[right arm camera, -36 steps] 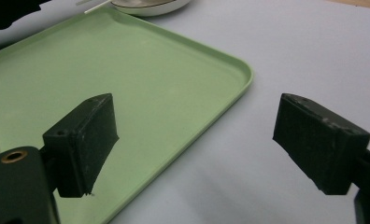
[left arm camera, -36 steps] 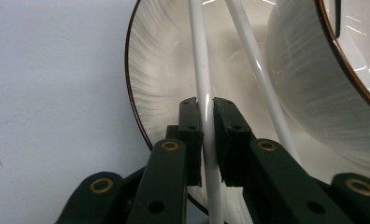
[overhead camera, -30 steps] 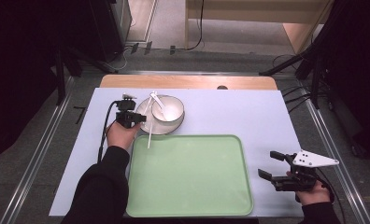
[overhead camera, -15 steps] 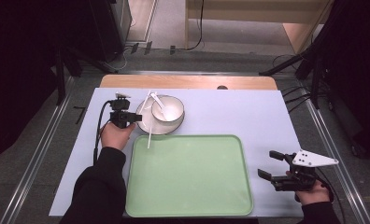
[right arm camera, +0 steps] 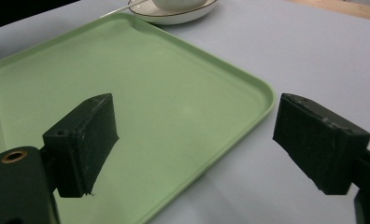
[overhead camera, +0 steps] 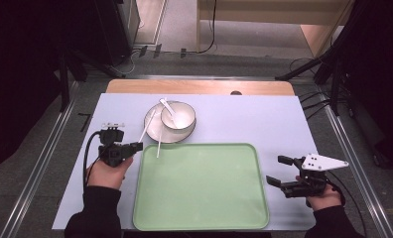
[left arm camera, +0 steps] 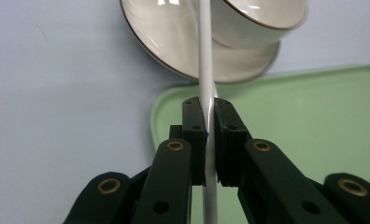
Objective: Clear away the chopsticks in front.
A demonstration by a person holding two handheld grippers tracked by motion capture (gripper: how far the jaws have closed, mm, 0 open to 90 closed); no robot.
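My left gripper (overhead camera: 138, 146) (left arm camera: 210, 112) is shut on a thin white chopstick (overhead camera: 147, 129) (left arm camera: 205, 56). The stick runs from the jaws up over the rim of a white plate (overhead camera: 170, 137) (left arm camera: 174, 42). On that plate stands a white bowl (overhead camera: 182, 119) (left arm camera: 262, 14) with a white spoon (overhead camera: 165, 105) in it. A second white chopstick (overhead camera: 159, 145) lies from the plate's edge onto the green tray (overhead camera: 199, 188) (left arm camera: 304, 116) (right arm camera: 150, 84). My right gripper (overhead camera: 275, 169) (right arm camera: 195, 121) hovers open beside the tray's right edge, with nothing between its pads.
A pale blue mat (overhead camera: 264, 124) covers the table, with a wooden strip (overhead camera: 199, 88) along its far edge. Metal rails run down both sides of the table. A black cable (overhead camera: 88, 153) loops from the left gripper.
My left gripper has drawn back from the plate's left side toward the near left and risen a little, carrying the chopstick in its jaws. The right gripper has stayed put.
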